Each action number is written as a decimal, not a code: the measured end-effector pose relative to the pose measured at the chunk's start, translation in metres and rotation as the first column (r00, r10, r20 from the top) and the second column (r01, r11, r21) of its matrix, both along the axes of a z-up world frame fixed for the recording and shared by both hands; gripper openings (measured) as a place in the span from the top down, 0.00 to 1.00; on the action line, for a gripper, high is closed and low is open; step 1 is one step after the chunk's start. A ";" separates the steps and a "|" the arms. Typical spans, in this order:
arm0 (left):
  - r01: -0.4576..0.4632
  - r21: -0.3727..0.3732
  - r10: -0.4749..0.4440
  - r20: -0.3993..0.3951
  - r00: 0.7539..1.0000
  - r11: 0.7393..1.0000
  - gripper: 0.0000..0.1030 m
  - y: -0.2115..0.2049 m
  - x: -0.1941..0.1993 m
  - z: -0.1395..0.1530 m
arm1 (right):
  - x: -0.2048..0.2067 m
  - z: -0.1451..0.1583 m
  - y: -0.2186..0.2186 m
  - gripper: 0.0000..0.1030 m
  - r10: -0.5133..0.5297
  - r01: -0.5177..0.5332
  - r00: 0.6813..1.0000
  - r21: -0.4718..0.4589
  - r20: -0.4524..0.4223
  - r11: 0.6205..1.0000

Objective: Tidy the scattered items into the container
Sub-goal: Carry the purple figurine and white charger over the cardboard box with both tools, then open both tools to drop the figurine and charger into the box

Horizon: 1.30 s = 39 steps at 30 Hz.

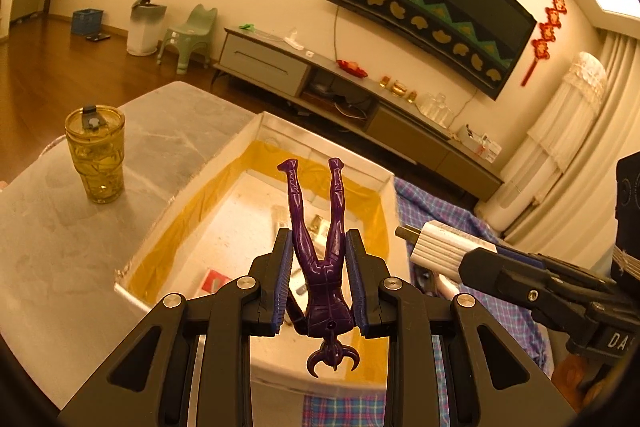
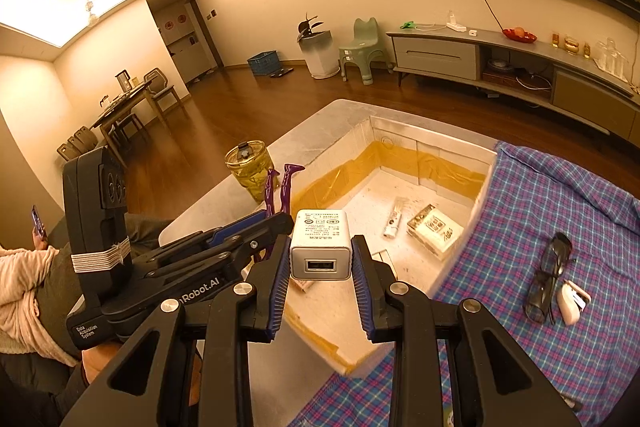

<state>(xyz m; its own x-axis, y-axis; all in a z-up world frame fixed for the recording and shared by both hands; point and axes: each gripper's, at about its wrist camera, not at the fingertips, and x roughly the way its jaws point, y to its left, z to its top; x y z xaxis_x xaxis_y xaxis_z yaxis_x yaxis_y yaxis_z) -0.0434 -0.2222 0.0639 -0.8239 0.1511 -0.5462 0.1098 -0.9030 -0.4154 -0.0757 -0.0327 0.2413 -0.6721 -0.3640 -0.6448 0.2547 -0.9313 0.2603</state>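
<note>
Gripping a purple toy figure (image 1: 320,267) in the left tongs (image 1: 320,267), pads pressing on its hips from both sides, legs pointing away from the camera and up, a hook-shaped piece hanging at the near end below the pads. Hovering with it above the near part of the white box (image 1: 180,195), a box with yellow tape running round its inner walls. Clamping a white USB charger (image 2: 321,247) in the right tongs (image 2: 321,255), jaws narrow on its two sides, the port facing the camera and a printed label showing on top. Hanging with it over the near edge of that same box (image 2: 486,179), just beside the left tongs (image 2: 244,231) as seen from the right wrist, the two nearly touching. Lying already inside the box: a small cream carton (image 2: 436,231) and a slim white tube (image 2: 394,223), close together on the floor of it. Waiting outside, on the blue checked cloth (image 2: 560,195) to the right of the box: dark glasses (image 2: 548,275) touching a small white case (image 2: 574,301). Standing on the grey counter (image 1: 60,247) to the left of the box: a yellow tumbler (image 1: 96,155) with a lid, well apart from both tongs. Sitting at the left edge of the right wrist view: a person in a pale sleeve (image 2: 24,283).
</note>
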 end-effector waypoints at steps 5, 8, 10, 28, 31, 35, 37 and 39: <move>-0.024 0.011 0.024 0.025 0.999 1.000 0.74 -0.009 -0.017 -0.002 | -0.019 -0.001 -0.002 0.70 0.000 0.000 1.000 0.004 0.018 1.000; -0.036 0.024 0.034 0.050 0.998 0.999 0.74 -0.013 -0.029 -0.005 | -0.031 -0.002 -0.001 0.70 -0.005 0.005 0.999 0.006 0.032 1.000; -0.040 0.034 0.038 0.067 0.997 0.999 0.74 -0.015 -0.036 -0.007 | -0.040 -0.003 -0.001 0.70 -0.009 0.008 0.999 0.010 0.042 1.000; -0.145 0.205 0.084 0.277 0.957 0.968 0.74 -0.037 -0.123 -0.048 | -0.127 -0.019 0.005 0.70 -0.081 0.076 0.986 0.041 0.145 0.996; -0.119 0.189 0.060 0.292 0.955 0.975 0.73 -0.035 -0.128 -0.055 | -0.144 -0.029 0.008 0.70 -0.098 0.091 0.979 0.050 0.181 0.995; -0.118 0.130 0.073 0.307 0.949 0.985 0.73 -0.037 -0.135 -0.060 | -0.164 -0.044 0.009 0.70 -0.118 0.108 0.967 0.057 0.227 0.993; -0.105 0.097 0.070 0.310 0.948 0.990 0.73 -0.036 -0.140 -0.058 | -0.175 -0.052 0.009 0.70 -0.129 0.118 0.960 0.056 0.247 0.991; -0.081 0.078 0.053 0.312 0.948 0.994 0.73 -0.034 -0.144 -0.057 | -0.185 -0.059 0.009 0.69 -0.138 0.130 0.953 0.048 0.271 0.990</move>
<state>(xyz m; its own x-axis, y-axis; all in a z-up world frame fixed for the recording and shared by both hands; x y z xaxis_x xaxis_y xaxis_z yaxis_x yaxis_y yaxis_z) -0.1877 -0.2565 0.0073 -0.6263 0.1609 -0.7628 0.3044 -0.8503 -0.4294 -0.2605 -0.0235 0.1828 -0.5105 -0.2608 -0.8194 0.0501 -0.9603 0.2745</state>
